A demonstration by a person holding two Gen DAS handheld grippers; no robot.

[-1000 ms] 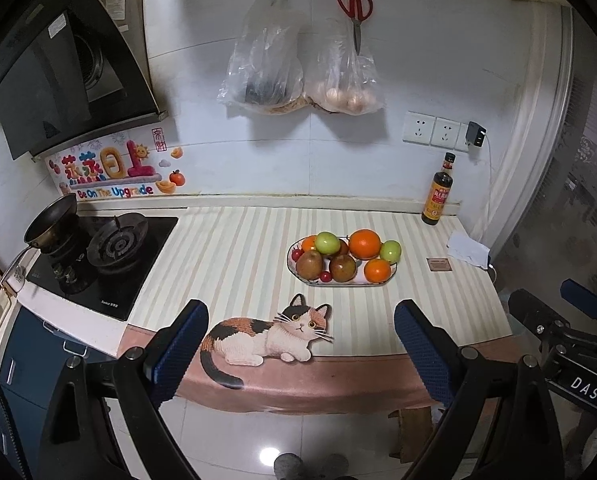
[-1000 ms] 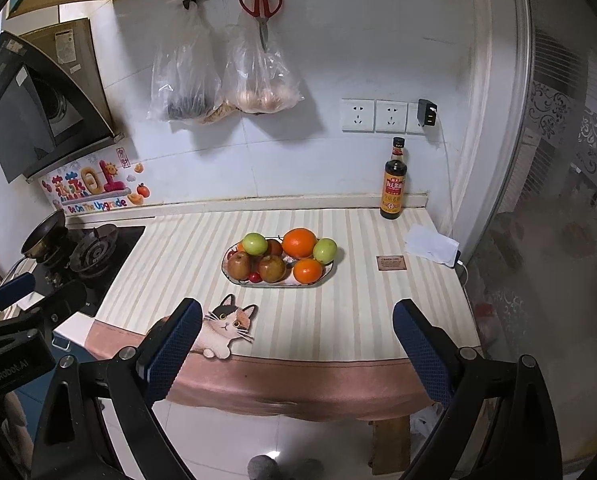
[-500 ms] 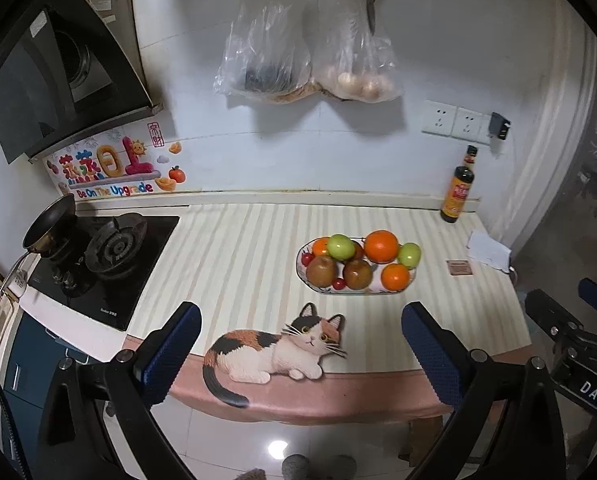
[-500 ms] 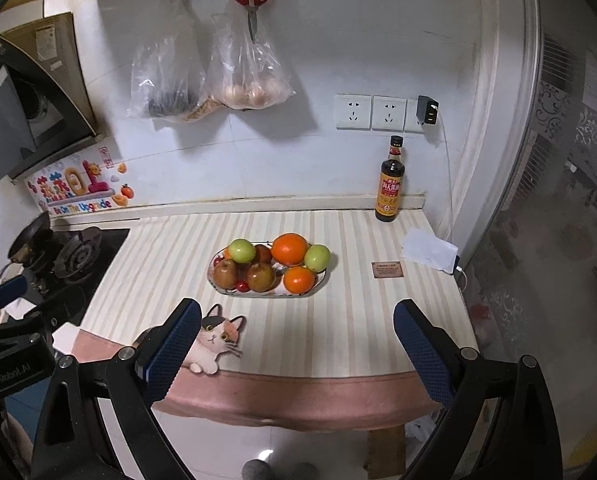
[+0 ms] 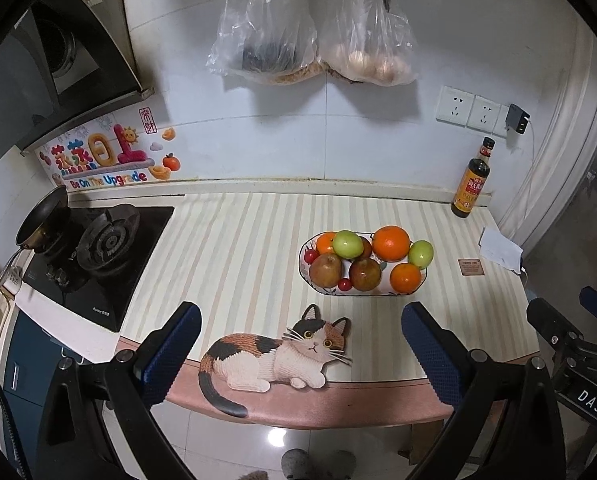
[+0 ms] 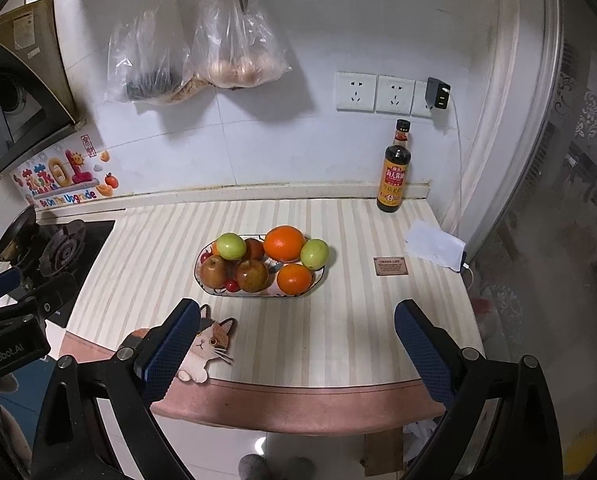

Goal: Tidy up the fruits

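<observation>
while both grippers gape, fruit plate (image 5: 304, 276) lies beyond jaws.

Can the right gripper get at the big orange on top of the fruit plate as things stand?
Probably yes: the right gripper is open and empty, the big orange sits exposed on top, and only bare counter lies between them.

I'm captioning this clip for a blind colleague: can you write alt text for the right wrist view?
An oval plate piled with oranges, green and brown fruit sits mid-counter on a striped mat, seen between the open, empty fingers of the right gripper. A dark sauce bottle stands against the wall at back right; a gas stove is at left.
</observation>
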